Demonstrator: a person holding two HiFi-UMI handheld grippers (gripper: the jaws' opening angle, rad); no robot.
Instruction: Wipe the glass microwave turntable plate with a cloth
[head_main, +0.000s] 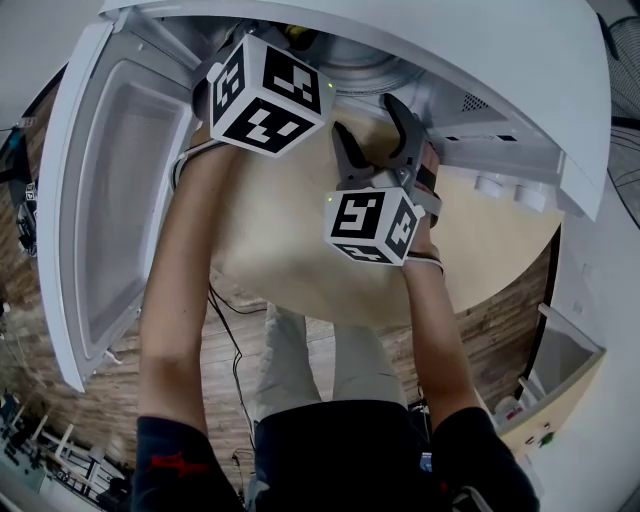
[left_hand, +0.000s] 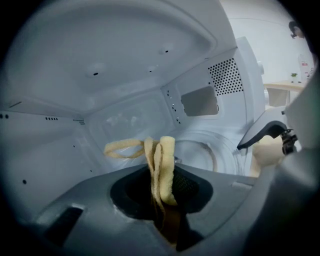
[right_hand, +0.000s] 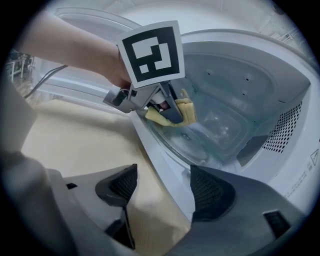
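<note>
1. Judging progress: the cloth (left_hand: 161, 167) is in hand and inside the open microwave (head_main: 500, 60), so wiping looks to be at its start or under way. How much glass has been covered cannot be told.
2. The glass turntable plate (right_hand: 207, 132) sits on the cavity floor and has not been lifted out. The wipe across its surface is what is left.
3. The left gripper (left_hand: 162, 200) has its jaws clamped on the folded yellow cloth, which stands up between them with a loop trailing off toward 9 o'clock.
4. In the right gripper view, the cloth lies at the plate's near rim, at about 10 o'clock on the glass. It looks to be touching or just above.
5. The right gripper (right_hand: 162, 189) has its jaws apart with nothing between them. It hangs over the table (head_main: 290, 240) edge just outside the cavity, with the plate at 1 o'clock from it.
</note>
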